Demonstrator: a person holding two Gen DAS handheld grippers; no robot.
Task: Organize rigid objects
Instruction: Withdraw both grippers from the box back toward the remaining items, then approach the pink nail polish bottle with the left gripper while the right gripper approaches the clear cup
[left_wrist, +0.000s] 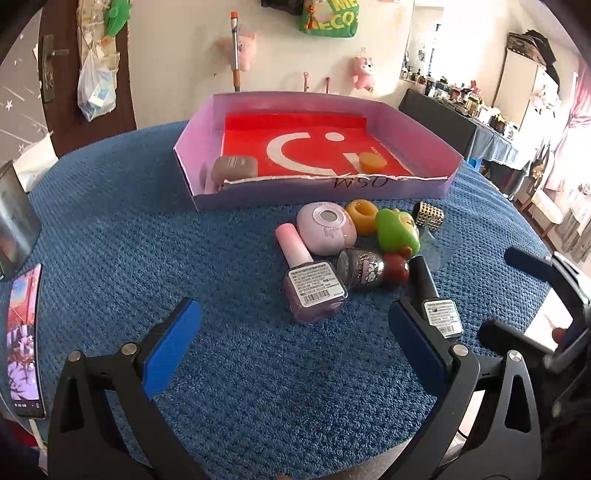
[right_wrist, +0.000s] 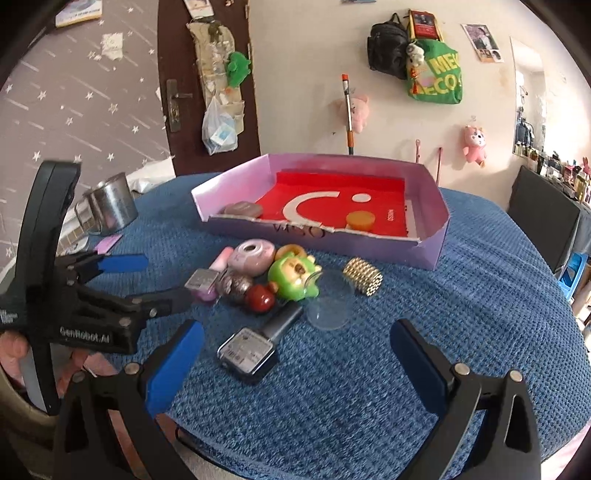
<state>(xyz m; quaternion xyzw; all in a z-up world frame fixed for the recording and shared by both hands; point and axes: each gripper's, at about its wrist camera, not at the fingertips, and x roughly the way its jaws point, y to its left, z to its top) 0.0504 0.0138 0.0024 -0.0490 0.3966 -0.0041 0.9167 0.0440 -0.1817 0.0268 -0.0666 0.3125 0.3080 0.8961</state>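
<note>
**Loose pile before tray, both grippers empty**

Small hard items clustered on blue cloth (left_wrist: 147, 240) just in front of tray (left_wrist: 207, 192). Already inside tray: brown case (left_wrist: 234, 168) at its near-left corner, orange cap (left_wrist: 372, 162) toward its near-right.

Left gripper (left_wrist: 295, 339): jaws wide, holding nothing, lined up on pink polish bottle (left_wrist: 314, 284). Right gripper (right_wrist: 297, 362): jaws wide, empty, dark polish bottle (right_wrist: 255, 345) just ahead, nearest of the pile.

Handling, as judged: polish bottles glass, dense, stiff, smooth; likely to slip or roll if pinched on the round cap. Better hold across flat sides of square body. Green toy (right_wrist: 293, 277) light, rounded, probably squirmy between pads. Studded cylinder (right_wrist: 364, 277), right of pile and near tray front, likely rolls. Clear disc (right_wrist: 330, 302) flat against cloth, hard to get under. Remaining pieces touching; risk of nudging neighbours.
</note>
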